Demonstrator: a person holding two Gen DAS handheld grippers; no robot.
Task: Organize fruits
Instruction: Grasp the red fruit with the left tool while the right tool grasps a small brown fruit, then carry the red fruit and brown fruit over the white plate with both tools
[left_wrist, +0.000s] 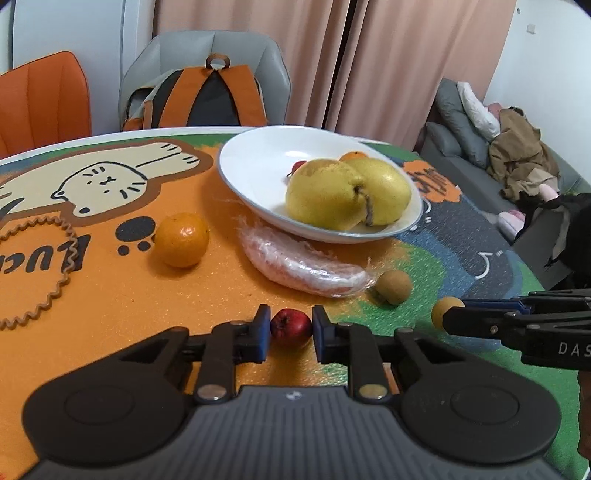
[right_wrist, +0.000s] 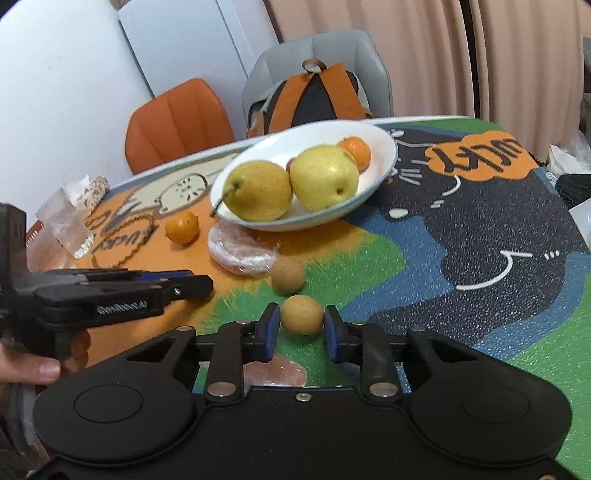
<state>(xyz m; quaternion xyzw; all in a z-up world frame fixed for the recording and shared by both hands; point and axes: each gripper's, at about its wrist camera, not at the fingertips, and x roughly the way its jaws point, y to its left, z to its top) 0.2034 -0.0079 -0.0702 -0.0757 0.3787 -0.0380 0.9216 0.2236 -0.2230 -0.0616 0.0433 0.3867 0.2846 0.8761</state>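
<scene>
The left gripper (left_wrist: 290, 328) is straddling a small red fruit (left_wrist: 291, 327) on the mat, its blue pads just beside the skin, contact unclear. The right gripper (right_wrist: 300, 325) is bracketing a tan round fruit (right_wrist: 301, 314), jaws spread with gaps showing. Ahead of both, the white bowl (left_wrist: 251, 158) is holding two yellow pears (left_wrist: 325, 194).

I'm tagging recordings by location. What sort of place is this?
Probably a home dining and living area: a table with a cartoon cat mat, chairs, one holding a backpack, floor-length curtains, and a grey sofa piled with clothes.
</scene>
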